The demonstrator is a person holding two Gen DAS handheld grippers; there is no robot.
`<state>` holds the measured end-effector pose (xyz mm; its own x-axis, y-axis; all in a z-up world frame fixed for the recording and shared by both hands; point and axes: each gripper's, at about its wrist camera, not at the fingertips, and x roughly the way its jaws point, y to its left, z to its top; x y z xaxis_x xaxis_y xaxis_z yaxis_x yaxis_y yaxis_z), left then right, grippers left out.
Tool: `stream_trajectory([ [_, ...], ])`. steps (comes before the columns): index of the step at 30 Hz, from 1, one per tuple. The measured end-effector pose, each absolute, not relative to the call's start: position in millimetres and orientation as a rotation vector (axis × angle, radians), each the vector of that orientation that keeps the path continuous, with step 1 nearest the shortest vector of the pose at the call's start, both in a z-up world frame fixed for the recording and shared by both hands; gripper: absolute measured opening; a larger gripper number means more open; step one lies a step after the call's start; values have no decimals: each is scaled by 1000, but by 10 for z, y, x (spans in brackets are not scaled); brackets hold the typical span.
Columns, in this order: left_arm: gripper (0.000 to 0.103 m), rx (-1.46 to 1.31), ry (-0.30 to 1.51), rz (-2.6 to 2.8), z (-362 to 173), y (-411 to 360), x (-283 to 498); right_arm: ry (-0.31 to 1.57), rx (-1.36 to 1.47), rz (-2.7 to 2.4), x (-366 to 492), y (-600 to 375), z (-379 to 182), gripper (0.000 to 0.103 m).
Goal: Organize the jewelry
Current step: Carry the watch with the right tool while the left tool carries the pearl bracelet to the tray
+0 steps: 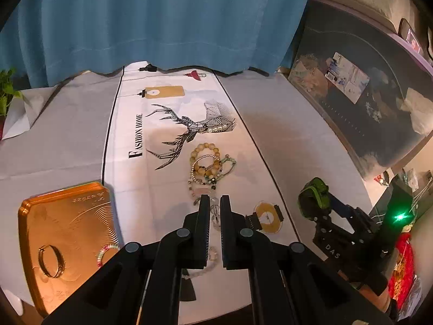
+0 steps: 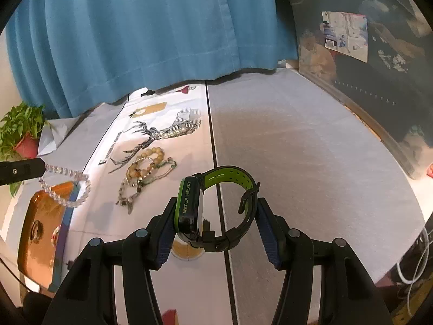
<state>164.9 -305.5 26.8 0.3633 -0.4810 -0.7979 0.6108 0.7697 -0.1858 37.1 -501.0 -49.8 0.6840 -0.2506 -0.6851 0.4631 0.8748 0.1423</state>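
"FASHION HOME" is printed in black capitals on the white cloth point(image 1: 167, 178) spread over the counter, beside a line-drawn stag. "WATER RESIST" is read in green letters along the edge of the watch case point(image 2: 189, 205). "DAS" is marked in pale letters on the black body of the right-hand tool point(image 1: 332, 250). Rows of small characters are embossed on the gold tin lid point(image 1: 54, 230), too fine to be read.

A pleated blue fabric curtain point(image 2: 151, 35) hangs along the far side of the white-clothed worktop point(image 2: 297, 162). A leafy green potted plant point(image 2: 23, 132) stands far left; a dark translucent plastic storage bin point(image 1: 360, 103) sits right.
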Motion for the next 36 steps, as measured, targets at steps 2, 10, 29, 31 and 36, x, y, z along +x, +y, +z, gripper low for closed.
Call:
stream_trajectory([
  [2,5,148,977,-698,248,-3028,1631,719,319,-411,330,-5011,-494,57],
  [10,5,125,979,-681,289,-2780,1498,751,294,-395,127,-4831,-433,57],
  [29,5,12,933,-590,519,-864,443,802,140,-96,-516,-3083,-89,57],
  [31,5,3,920,-579,533,-669,300,820,124,-53,-597,-2863,-107,57],
  [36,5,-27,914,-560,510,-345,75,857,92,35,-787,-2402,-175,57],
])
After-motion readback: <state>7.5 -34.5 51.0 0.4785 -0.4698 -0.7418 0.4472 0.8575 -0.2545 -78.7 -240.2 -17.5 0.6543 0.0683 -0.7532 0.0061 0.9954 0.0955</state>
